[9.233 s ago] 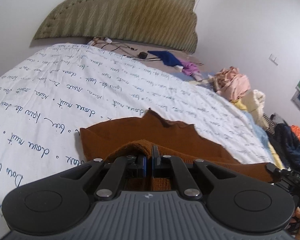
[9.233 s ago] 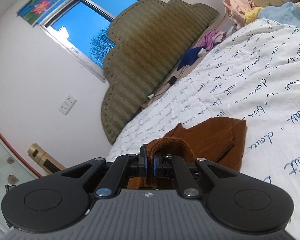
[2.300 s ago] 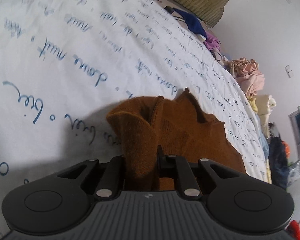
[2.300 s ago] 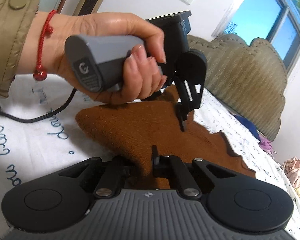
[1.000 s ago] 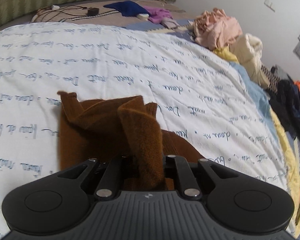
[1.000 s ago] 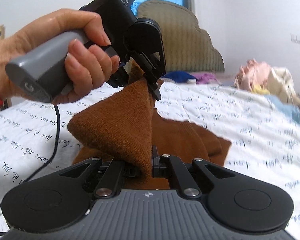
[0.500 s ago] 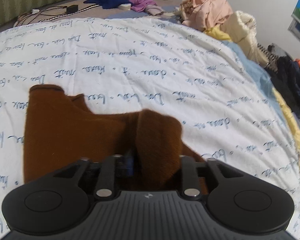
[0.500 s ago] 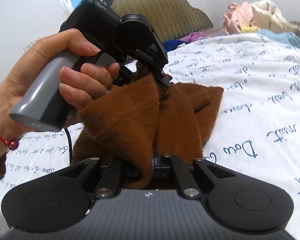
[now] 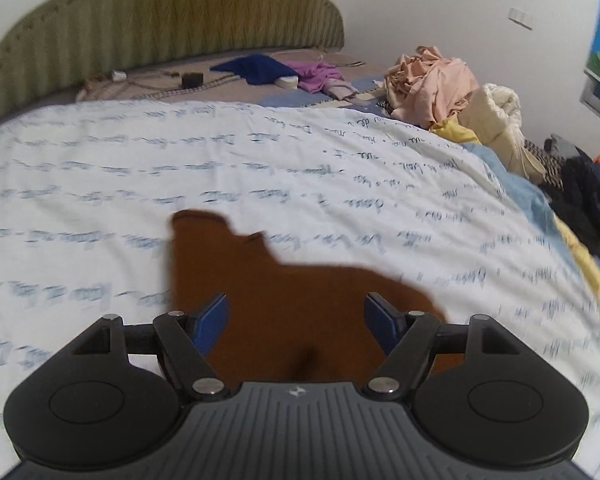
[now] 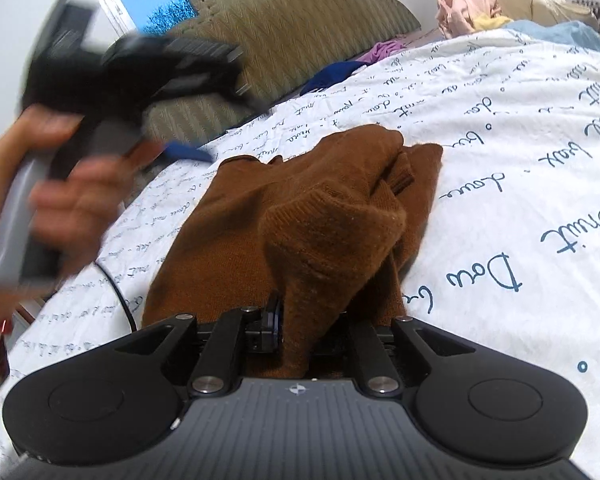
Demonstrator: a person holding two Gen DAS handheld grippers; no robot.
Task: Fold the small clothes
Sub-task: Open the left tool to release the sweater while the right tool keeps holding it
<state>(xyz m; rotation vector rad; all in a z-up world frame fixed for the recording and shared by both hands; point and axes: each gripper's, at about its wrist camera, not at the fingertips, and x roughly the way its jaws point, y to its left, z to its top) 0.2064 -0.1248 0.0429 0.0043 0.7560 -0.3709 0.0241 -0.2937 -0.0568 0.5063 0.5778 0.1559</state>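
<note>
On the bed (image 9: 260, 152), spread with a white script-printed sheet, the brown knit garment (image 10: 300, 208) now lies doubled over itself, a folded layer bunched on top near the right side. The left gripper (image 9: 296, 320) has just been opening: its blue pads (image 9: 210, 322) stand wide apart with nothing between them, the knit lying flat below, where half a second ago a thick fold stood between them. In the right wrist view it appears blurred, held in a hand (image 10: 66, 200) above the garment's left edge, clear of the cloth. The right gripper (image 10: 300, 332) has also just been opening, though only slightly; a fold of the garment sits between its narrowly parted jaws, and whether the pads press on it cannot be told. Judging by the drop, this fold is laid down and the right side's release looks close. A heap of other clothes (image 9: 440, 80) waits at the bed's far corner.
</note>
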